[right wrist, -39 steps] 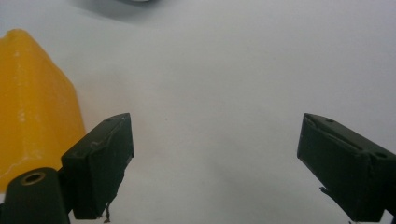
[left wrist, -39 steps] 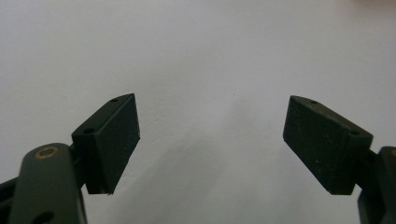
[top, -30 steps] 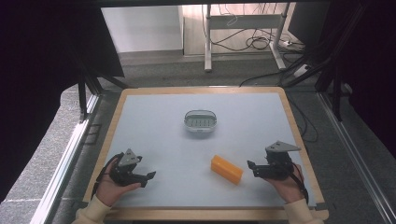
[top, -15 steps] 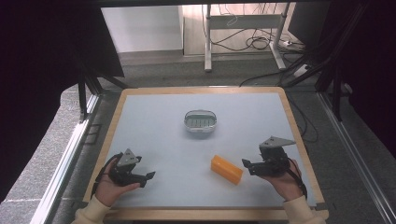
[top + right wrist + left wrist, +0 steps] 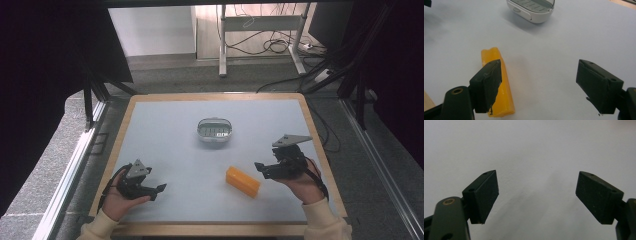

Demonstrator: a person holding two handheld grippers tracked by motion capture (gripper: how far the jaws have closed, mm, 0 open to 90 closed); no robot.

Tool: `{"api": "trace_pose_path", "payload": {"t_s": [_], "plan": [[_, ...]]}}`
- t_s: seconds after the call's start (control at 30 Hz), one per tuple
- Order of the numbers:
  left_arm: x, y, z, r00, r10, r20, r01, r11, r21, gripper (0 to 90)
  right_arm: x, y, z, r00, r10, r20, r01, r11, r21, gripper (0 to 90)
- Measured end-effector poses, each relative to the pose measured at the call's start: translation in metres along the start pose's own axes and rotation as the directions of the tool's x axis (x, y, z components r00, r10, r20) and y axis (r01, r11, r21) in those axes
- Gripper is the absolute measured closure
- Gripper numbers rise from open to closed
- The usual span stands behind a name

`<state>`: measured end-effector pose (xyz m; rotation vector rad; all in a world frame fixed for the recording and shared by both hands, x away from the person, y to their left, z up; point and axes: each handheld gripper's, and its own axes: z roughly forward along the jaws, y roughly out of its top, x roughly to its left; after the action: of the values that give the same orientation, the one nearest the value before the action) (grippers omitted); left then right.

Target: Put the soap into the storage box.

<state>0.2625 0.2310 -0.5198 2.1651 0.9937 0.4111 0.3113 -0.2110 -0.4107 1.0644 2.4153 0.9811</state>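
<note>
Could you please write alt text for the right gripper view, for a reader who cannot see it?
The right gripper hangs open over a pale table, with an orange block lying partly behind its left jaw and nothing between the jaws. A white oval case with grey keys sits farther off at the top.

item: orange block (image 5: 243, 181), also in the right gripper view (image 5: 499, 82)
shape: long, boxy bar, rounded edges, far end a bit uneven
colour: bright orange-yellow, plain, smooth waxy look
state: intact, free, nothing touching it
pose: lying flat on its long side, set diagonal in the high view, one end up-left, other down-right
place: near-right part of the tabletop (image 5: 165, 145), resting on it, well in from the front edge
neighbour: white oval container (image 5: 214, 129), well apart, farther back near centre
container look: shallow, grey ribbed inside, upright, glossy rim
right gripper view: block runs away from the camera, its near end low in frame
</note>
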Motion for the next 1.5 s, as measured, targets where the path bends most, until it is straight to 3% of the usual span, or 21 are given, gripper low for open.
{"api": "trace_pose_path", "payload": {"t_s": [0.3, 0.57, 0.77, 0.93, 1.03, 1.13, 1.23, 1.5], "plan": [[0.000, 0.001, 0.000, 1.0000, 0.004, -0.002, -0.004, 1.0000, -0.003, 18.7, 0.014, 0.010, 0.013, 0.9972, -0.060, -0.046, 0.062, 0.997, 0.053, 24.6], [0.001, 0.000, -0.001, 1.0000, 0.001, -0.008, -0.001, 1.0000, -0.007, 18.7, 0.027, 0.015, 0.027, 0.9854, -0.124, -0.116, 0.136, 0.985, 0.102, 29.1], [0.001, 0.000, 0.000, 0.9999, 0.008, -0.006, -0.008, 1.0000, -0.003, 18.7, 0.035, 0.012, 0.038, 0.9785, -0.133, -0.158, 0.157, 0.976, 0.151, 31.1], [0.001, 0.000, -0.001, 1.0000, 0.006, -0.006, -0.006, 1.0000, -0.003, 18.7, 0.038, 0.009, 0.047, 0.9773, -0.134, -0.164, 0.165, 0.967, 0.193, 32.7], [0.002, 0.000, -0.001, 1.0000, 0.008, -0.006, -0.008, 1.0000, -0.002, 18.7, 0.041, 0.005, 0.057, 0.9741, -0.143, -0.175, 0.183, 0.953, 0.242, 33.7], [0.002, -0.001, -0.001, 0.9999, 0.009, -0.004, -0.009, 1.0000, 0.000, 18.7, 0.043, 0.003, 0.063, 0.9718, -0.144, -0.187, 0.190, 0.947, 0.259, 34.1], [0.003, -0.001, -0.001, 0.9999, 0.010, -0.004, -0.010, 1.0000, -0.001, 18.7, 0.048, 0.002, 0.072, 0.9677, -0.152, -0.201, 0.207, 0.934, 0.291, 36.4], [0.002, -0.001, -0.002, 0.9999, 0.014, -0.006, -0.014, 0.9999, -0.005, 18.7, 0.050, 0.000, 0.087, 0.9684, -0.156, -0.194, 0.219, 0.906, 0.361, 41.7]]}}
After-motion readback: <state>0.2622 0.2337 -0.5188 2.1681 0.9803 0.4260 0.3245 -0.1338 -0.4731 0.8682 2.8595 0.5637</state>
